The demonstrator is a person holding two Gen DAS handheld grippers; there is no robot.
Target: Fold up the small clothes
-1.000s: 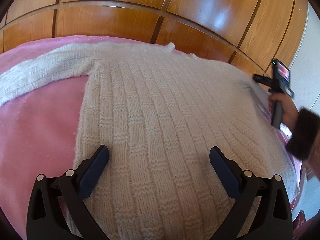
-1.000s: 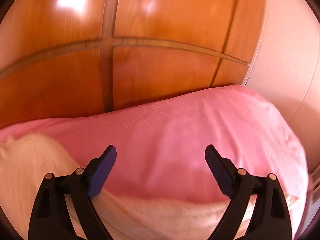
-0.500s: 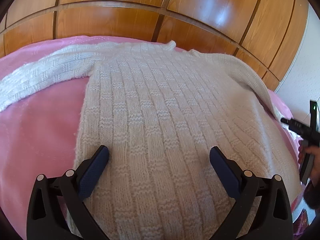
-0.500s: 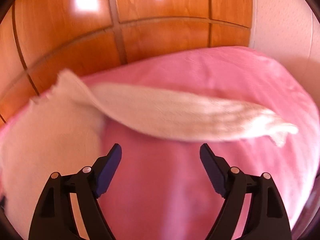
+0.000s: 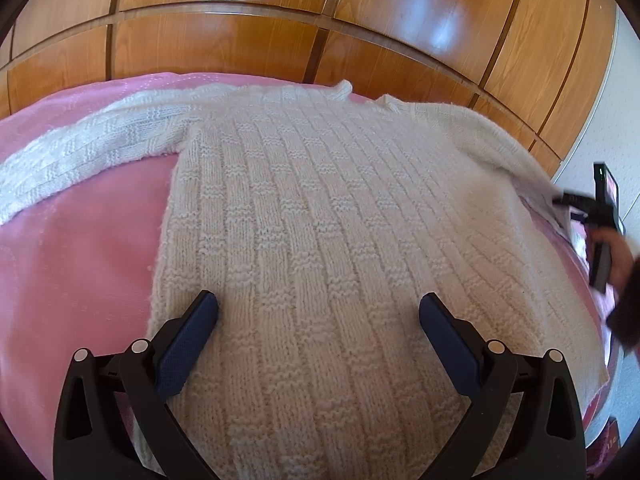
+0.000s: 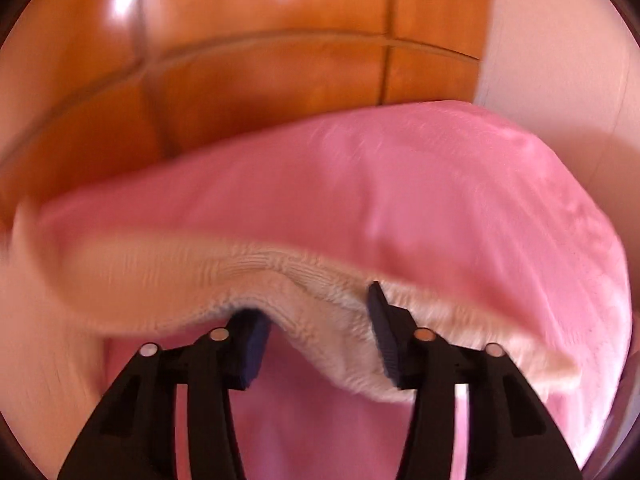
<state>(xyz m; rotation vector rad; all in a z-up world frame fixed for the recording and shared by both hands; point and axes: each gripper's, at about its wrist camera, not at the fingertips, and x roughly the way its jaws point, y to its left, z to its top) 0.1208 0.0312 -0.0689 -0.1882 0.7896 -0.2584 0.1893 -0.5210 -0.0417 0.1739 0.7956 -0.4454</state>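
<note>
Across the pink bedspread (image 5: 80,248) a white knitted sweater (image 5: 320,216) lay flat, its neck towards the far wooden panelling (image 5: 280,12). Above its near hem the left gripper (image 5: 318,312) hung wide open, holding nothing. At the right sleeve (image 6: 320,320), the right gripper (image 6: 316,320) was closing, the cuff between its fingers.

white knit sweater (image 5: 320,220) spread on pink bed (image 5: 80,248).
</note>
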